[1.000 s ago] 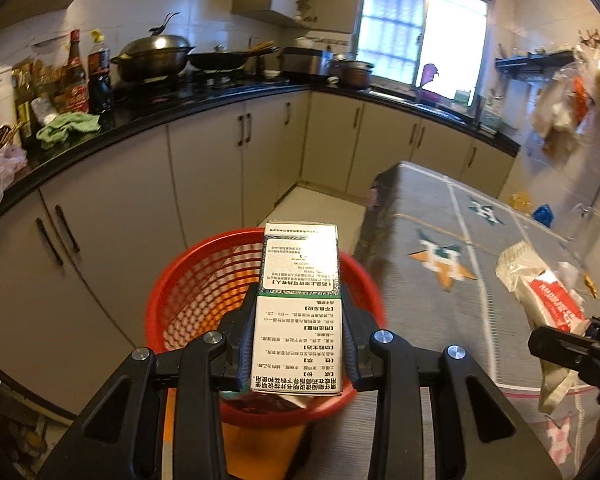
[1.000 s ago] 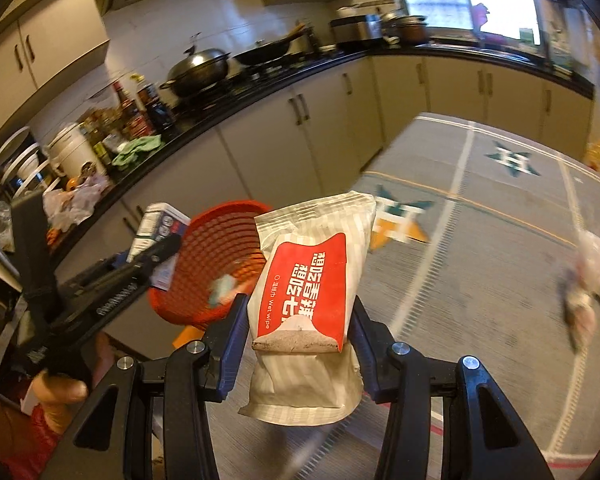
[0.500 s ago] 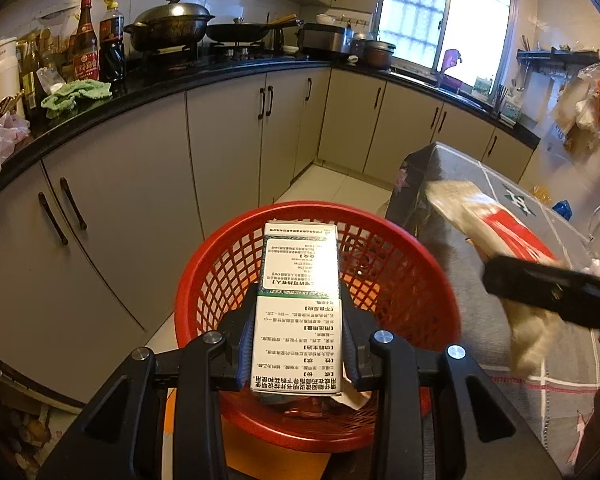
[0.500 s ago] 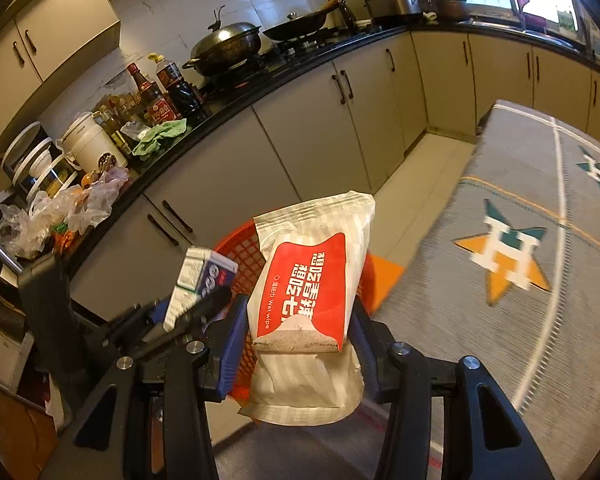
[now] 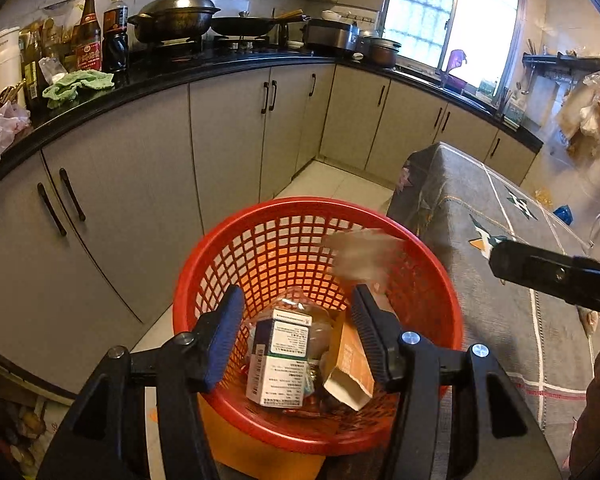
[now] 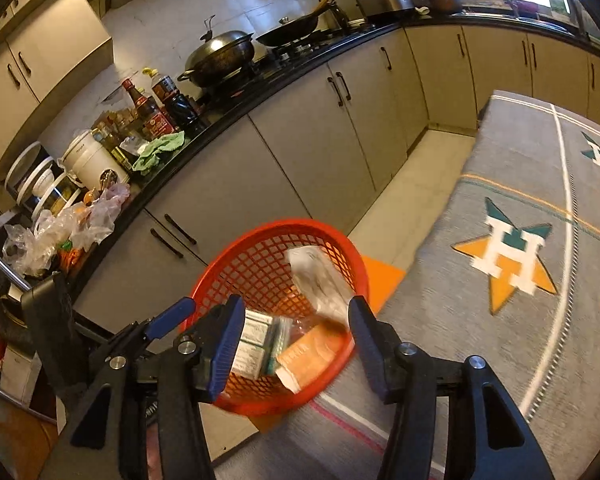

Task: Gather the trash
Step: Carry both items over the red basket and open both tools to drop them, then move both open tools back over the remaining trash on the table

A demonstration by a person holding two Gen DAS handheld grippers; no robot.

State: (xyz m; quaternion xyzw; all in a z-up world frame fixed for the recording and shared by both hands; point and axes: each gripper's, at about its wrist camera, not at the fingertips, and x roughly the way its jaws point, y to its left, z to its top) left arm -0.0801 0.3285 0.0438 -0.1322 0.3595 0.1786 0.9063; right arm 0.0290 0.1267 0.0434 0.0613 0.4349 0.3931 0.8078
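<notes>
Both my claws hang over the red basket [image 5: 260,240] w/ jaws wide apart, nothing in either: left gripper [image 5: 296,312], right gripper [image 6: 296,320]. White box [image 5: 280,356] lies in basket btm beside orange carton [image 5: 350,364]. Blurred pale packet [image 6: 318,280], prob. the wipes pack, is mid-air inside the rim.
</notes>
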